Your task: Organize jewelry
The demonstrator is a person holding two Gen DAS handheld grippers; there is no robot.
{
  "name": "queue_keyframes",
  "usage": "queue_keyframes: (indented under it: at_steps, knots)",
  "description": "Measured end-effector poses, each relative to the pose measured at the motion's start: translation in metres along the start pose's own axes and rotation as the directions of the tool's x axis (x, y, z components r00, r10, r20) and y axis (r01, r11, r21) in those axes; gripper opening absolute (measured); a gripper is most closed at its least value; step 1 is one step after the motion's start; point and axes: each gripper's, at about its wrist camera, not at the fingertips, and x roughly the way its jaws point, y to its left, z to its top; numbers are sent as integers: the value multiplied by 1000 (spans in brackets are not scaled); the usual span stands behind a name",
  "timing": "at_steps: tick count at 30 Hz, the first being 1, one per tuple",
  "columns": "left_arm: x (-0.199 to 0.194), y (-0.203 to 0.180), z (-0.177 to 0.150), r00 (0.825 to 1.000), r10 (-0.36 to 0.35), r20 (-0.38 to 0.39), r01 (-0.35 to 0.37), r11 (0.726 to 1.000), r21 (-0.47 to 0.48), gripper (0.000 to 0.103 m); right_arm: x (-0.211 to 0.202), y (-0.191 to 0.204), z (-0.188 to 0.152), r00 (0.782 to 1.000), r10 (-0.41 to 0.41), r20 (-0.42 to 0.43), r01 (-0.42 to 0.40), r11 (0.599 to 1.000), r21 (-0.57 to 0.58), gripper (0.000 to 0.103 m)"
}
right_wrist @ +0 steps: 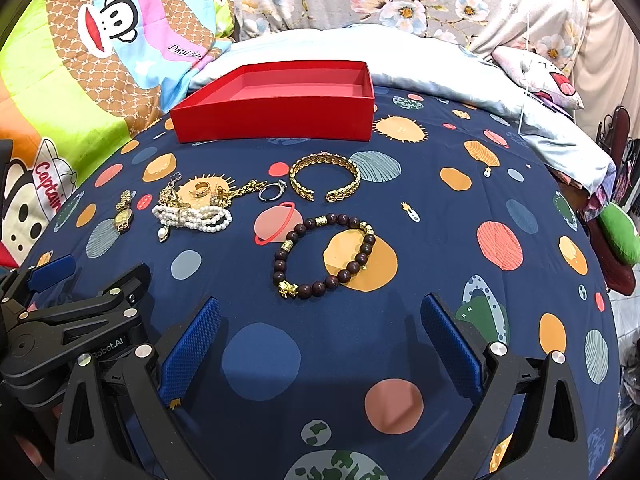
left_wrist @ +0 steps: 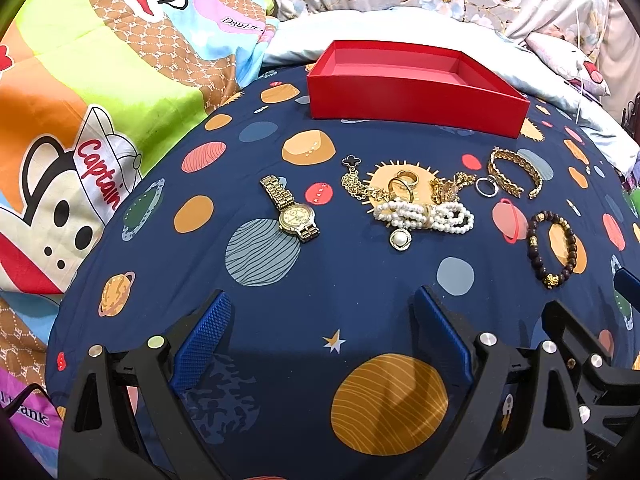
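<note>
An empty red box [left_wrist: 416,96] [right_wrist: 276,114] stands at the far side of a navy planet-print cloth. Jewelry lies in front of it: a gold watch [left_wrist: 291,211] [right_wrist: 123,213], a pearl bracelet [left_wrist: 424,216] [right_wrist: 196,216] among gold chains and rings [left_wrist: 404,184], a silver ring [left_wrist: 486,187] [right_wrist: 272,191], a gold cuff [left_wrist: 514,174] [right_wrist: 325,178] and a dark bead bracelet [left_wrist: 554,249] [right_wrist: 325,255]. My left gripper [left_wrist: 324,328] is open and empty, near the watch and pearls. My right gripper [right_wrist: 320,332] is open and empty, just short of the bead bracelet.
A bright cartoon-monkey quilt [left_wrist: 80,100] lies to the left. A pale blue pillow [right_wrist: 440,76] and floral bedding [right_wrist: 400,0] lie behind the box. The left gripper's body [right_wrist: 80,320] shows at the right wrist view's lower left. Clutter sits past the cloth's right edge [right_wrist: 620,232].
</note>
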Motion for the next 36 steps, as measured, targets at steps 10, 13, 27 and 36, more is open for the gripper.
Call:
queue_keyframes:
  at_steps: [10, 13, 27, 36]
  knots:
    - [0, 0, 0, 1000, 2, 1, -2, 1000, 1, 90, 0, 0, 0, 1000, -1, 1, 1, 1000, -1, 98]
    - [1, 0, 0, 1000, 2, -1, -2, 1000, 1, 90, -1, 0, 1, 1000, -2, 0, 2, 1000, -1, 98]
    - [1, -1, -1, 1000, -5, -1, 5, 1000, -2, 90, -1, 0, 2, 1000, 1, 1, -1, 1000, -1, 98]
    - [-1, 35, -2, 999, -30, -14, 28, 990, -135, 95, -1, -6, -2, 1000, 15, -1, -15, 1000, 5, 98]
